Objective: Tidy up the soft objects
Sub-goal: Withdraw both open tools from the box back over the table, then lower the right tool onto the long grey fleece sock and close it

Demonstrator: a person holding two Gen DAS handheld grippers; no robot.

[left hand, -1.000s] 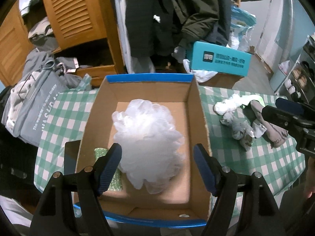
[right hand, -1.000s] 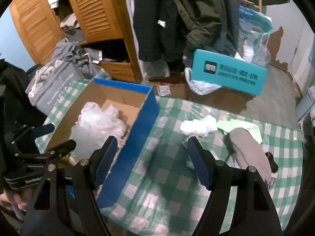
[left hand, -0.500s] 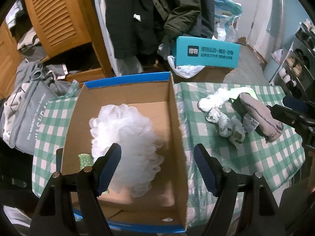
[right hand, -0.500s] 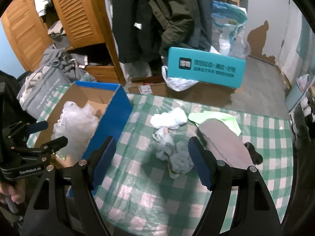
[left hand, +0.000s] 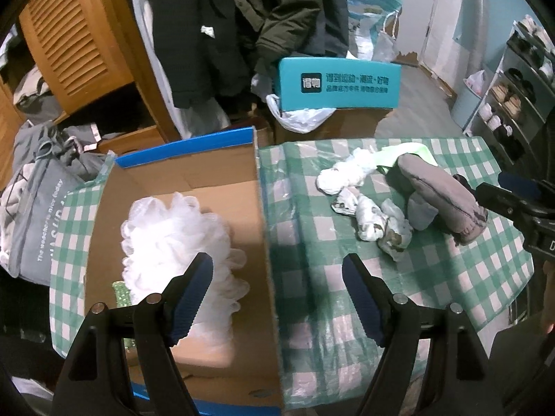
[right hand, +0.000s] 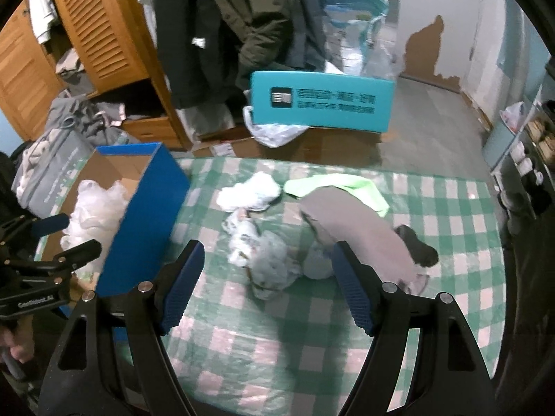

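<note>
Right gripper (right hand: 267,274) wide open, nothing held, hovering above the table (right hand: 312,346) with green-and-white check cloth. Between the blue pads (right hand: 182,284): crumpled patterned socks (right hand: 263,256), just past them a white sock bundle (right hand: 249,192). Near the right pad: grey slipper-like item (right hand: 357,228), overlapping a lime green cloth (right hand: 347,187), dark piece (right hand: 416,246) touching its far side. Left: blue-sided cardboard box (right hand: 142,208) holding a white mesh bath pouf (right hand: 93,208). Left gripper (right hand: 52,235) at frame's left edge, over the box, fingers spread, empty. Beyond the table: teal box (right hand: 322,100) on the floor, hanging coats (right hand: 242,17), wooden louvred wardrobe (right hand: 104,27).
</note>
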